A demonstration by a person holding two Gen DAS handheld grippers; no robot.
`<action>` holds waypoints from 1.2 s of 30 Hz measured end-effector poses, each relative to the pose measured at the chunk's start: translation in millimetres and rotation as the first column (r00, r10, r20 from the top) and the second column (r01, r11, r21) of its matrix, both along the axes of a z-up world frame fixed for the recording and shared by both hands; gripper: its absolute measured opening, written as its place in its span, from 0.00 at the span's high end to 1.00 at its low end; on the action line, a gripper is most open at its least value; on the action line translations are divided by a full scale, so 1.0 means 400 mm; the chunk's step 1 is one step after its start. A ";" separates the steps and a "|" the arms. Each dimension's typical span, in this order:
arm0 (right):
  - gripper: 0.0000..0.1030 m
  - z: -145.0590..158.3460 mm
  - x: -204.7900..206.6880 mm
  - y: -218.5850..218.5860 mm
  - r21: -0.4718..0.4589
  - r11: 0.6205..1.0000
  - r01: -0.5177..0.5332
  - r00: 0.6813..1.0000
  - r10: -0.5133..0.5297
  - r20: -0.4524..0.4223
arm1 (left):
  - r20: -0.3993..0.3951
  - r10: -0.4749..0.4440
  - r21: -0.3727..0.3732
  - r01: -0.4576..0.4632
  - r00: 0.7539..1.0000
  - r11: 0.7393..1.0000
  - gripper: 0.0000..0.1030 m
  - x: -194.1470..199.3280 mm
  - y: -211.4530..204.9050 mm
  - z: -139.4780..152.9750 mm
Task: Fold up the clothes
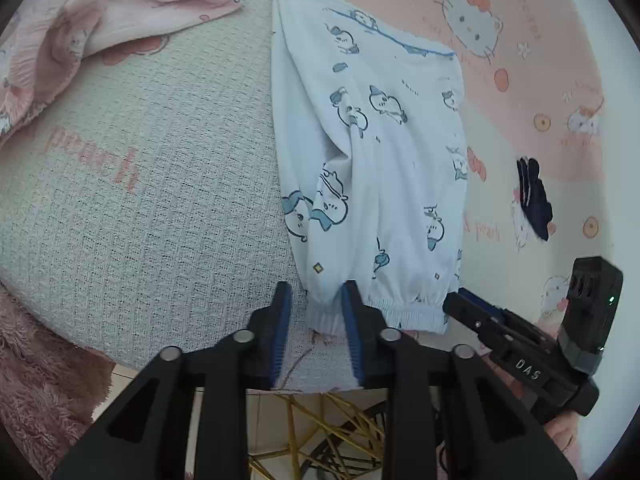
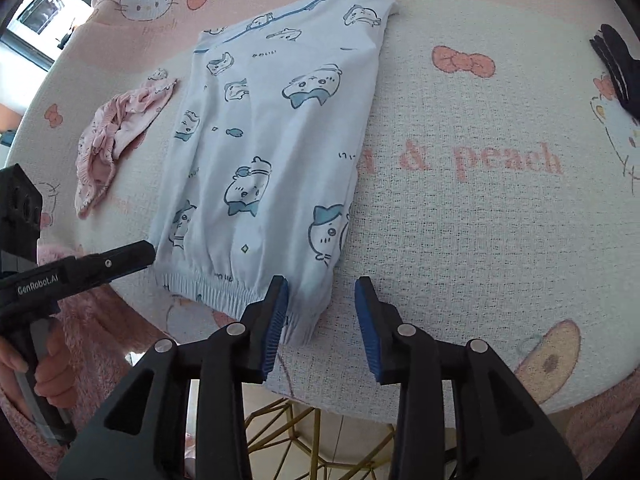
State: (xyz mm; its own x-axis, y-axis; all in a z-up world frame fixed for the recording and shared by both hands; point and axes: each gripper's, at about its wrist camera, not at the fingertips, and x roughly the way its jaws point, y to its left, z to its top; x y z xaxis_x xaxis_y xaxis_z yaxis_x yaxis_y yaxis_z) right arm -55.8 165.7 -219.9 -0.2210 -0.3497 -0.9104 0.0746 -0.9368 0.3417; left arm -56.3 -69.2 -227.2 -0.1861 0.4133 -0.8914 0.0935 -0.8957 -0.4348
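Trousers (image 1: 372,160) folded lengthwise, flat on table (image 1: 160,200), cuffs at near edge, laid ready for cross fold. Left gripper (image 1: 316,320) released, straddling cuff corner. Right gripper (image 2: 322,312) released, parted over opposite cuff corner. Nothing grasped.

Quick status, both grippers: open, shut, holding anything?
Left gripper: open, waistband corner of the white pants between the jaws, not pinched.
Right gripper: open, holding nothing.
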 end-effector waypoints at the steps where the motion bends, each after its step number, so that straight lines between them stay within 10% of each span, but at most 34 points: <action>1: 0.66 0.003 0.000 0.002 -0.008 1.000 0.009 1.000 -0.009 0.000 | 0.005 -0.001 -0.004 0.001 1.000 1.000 0.87 0.000 0.001 -0.003; 10: 0.66 0.026 0.022 -0.005 -0.051 0.998 0.020 1.000 -0.021 -0.020 | 0.020 0.077 0.129 -0.079 0.997 0.989 0.87 0.023 -0.055 0.005; 14: 0.66 0.005 0.019 -0.010 -0.065 0.998 0.021 1.000 -0.021 -0.001 | 0.057 0.083 0.146 -0.091 0.995 0.985 0.59 0.031 -0.067 -0.018; 16: 0.66 -0.002 0.018 -0.010 -0.059 0.998 0.017 1.000 -0.017 0.000 | 0.032 0.059 0.117 -0.062 0.998 0.991 0.61 0.026 -0.044 -0.015; 18: 0.66 -0.011 0.017 -0.005 -0.066 0.998 0.024 1.000 -0.023 0.010 | 0.008 0.033 0.068 -0.034 0.999 0.997 0.88 0.020 -0.018 -0.010; 21: 0.66 -0.009 0.015 0.005 -0.083 0.995 0.046 0.999 -0.046 0.012 | -0.015 0.025 0.037 -0.024 1.000 0.999 0.91 0.028 -0.006 0.011; 28: 0.66 0.025 0.007 0.004 -0.054 0.998 0.044 0.997 -0.047 -0.059 | 0.014 0.139 0.190 -0.139 0.990 0.972 0.92 0.085 -0.043 0.033; 32: 0.64 -0.020 -0.002 -0.008 0.028 0.999 0.029 1.000 -0.028 -0.013 | 0.181 0.180 0.181 -0.213 0.967 0.960 0.85 0.070 -0.057 -0.066; 36: 0.64 0.014 -0.001 0.018 0.015 0.999 0.038 0.998 -0.038 -0.042 | 0.047 0.179 0.102 -0.183 0.983 0.978 0.77 0.060 -0.068 0.023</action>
